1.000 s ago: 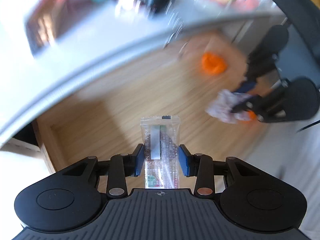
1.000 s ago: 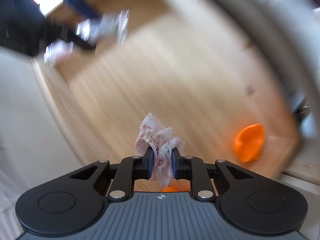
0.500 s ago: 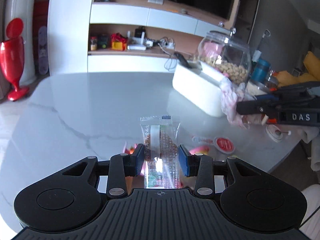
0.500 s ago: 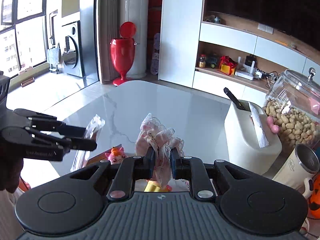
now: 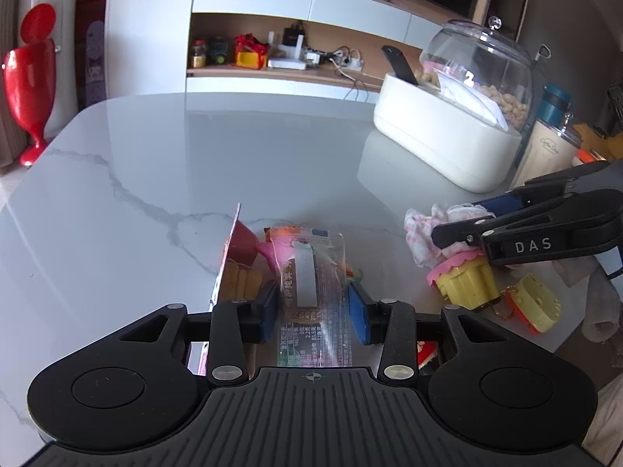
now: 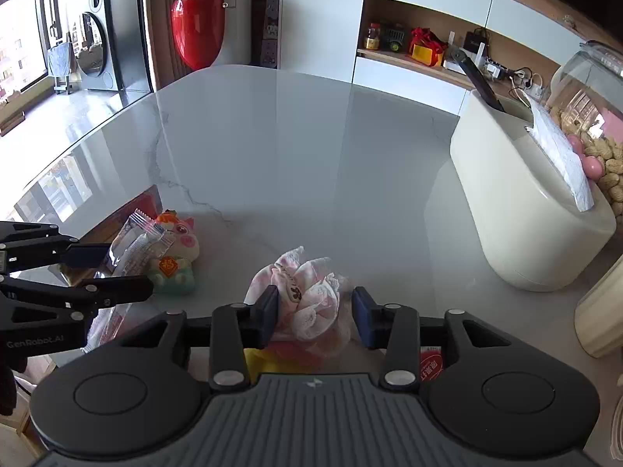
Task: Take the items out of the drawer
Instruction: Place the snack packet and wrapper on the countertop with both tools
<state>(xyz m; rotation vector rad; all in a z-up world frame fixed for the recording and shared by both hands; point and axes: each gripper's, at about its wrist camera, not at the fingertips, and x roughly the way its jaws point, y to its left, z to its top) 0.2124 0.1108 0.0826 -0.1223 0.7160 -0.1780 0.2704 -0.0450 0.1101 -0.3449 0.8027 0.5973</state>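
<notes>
Drawer items are what we carry, and both now hang over the pale marble table (image 5: pixel 163 163), at its near edge where other small things already lie; the drawer itself is in neither view. Our left gripper (image 5: pixel 313 305) has its blue fingers (image 5: pixel 268 307) pressed on the sides of a clear plastic snack packet with printed text (image 5: pixel 311 292), held upright and lengthwise so it will not fold or slip. It sits above a red and pink card box (image 5: pixel 237 264), so we judge this near-left patch is where it will go.

Our right gripper (image 6: pixel 314 317) is opening: its fingers (image 6: pixel 268 315) stand apart from a crumpled pink and white lace cloth (image 6: pixel 307 292), which lies between them, seemingly resting on a yellow and pink toy cupcake (image 5: pixel 463 276). We judge the cloth is being let go here, in the growing heap near the white oval container (image 6: pixel 521 229) at the far right.
</notes>
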